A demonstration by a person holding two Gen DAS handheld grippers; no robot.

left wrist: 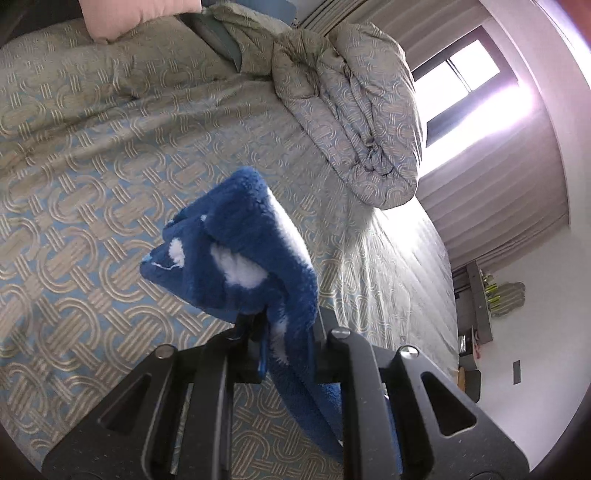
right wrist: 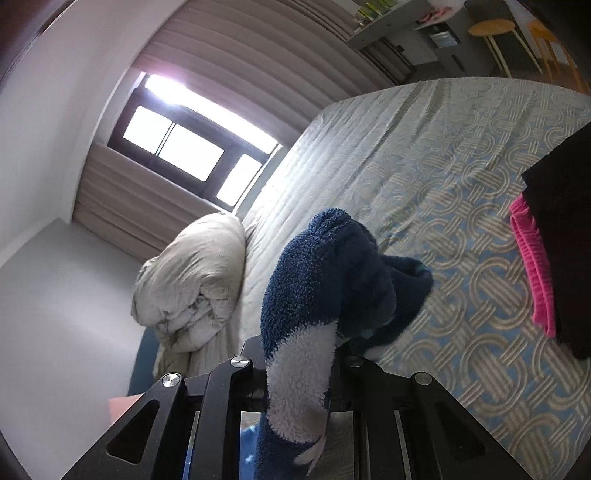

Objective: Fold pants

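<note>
Bedroom light pours through a window (left wrist: 458, 74) onto a bed (left wrist: 110, 155) spread with a patterned blue-and-beige cover, a rolled duvet (left wrist: 354, 122) lying near its far edge. Seen from the left wrist, the left gripper (left wrist: 286, 332) is clamped on a bunch of blue fleece pants (left wrist: 243, 254) with white patches — the cloth bulges out ahead of the jaws and more of it trails down between the gripper's arms, all of it raised clear of the cover.

From the right wrist, the same bed runs toward curtains (right wrist: 258, 48) and a wooden stool (right wrist: 495, 29). The right gripper (right wrist: 301, 363) is likewise closed on the pants (right wrist: 325, 273), fleece standing up in front of it and a white-patched length hanging below. A lower fold of the garment appears to reach the cover, though contact is hard to confirm. A stack of folded clothes (right wrist: 557, 258), dark over pink, sits at the right.

My judgement: this is the lift-and-spread step, both ends pinched and the pants off the bed, not yet laid flat. Next calls for drawing the two grips apart to take out the slack — then lowering the fabric evenly onto open cover, away from the stack, before any fold is made.
</note>
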